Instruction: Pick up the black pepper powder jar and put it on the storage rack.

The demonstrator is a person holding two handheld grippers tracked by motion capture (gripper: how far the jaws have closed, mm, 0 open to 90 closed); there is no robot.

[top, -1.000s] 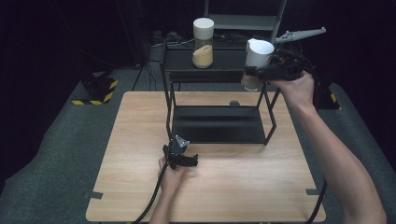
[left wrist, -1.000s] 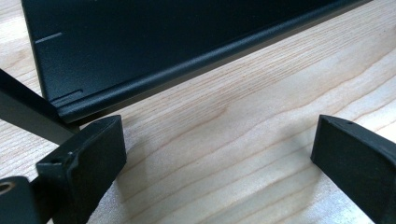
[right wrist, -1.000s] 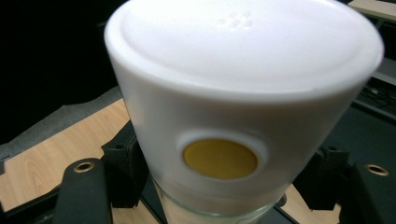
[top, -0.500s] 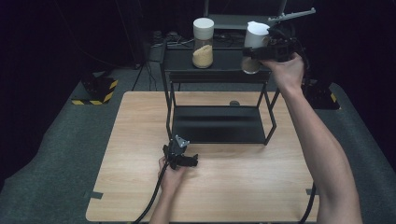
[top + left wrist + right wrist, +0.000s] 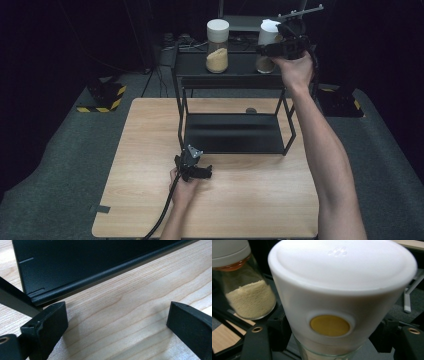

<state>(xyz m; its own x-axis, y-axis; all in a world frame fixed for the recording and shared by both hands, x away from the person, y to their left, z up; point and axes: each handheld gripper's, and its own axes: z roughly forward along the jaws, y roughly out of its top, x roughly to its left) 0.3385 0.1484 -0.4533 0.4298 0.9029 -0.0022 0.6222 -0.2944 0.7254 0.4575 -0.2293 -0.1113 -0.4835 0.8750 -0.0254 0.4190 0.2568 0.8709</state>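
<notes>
Jar [image 5: 337,315], upper right, sat clamped in your right claw [image 5: 272,50] for shelving; left claw [image 5: 117,322] rested open.

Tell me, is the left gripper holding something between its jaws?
No, the left gripper has its jaws wide apart over the bare wooden table, with nothing between them.
</notes>
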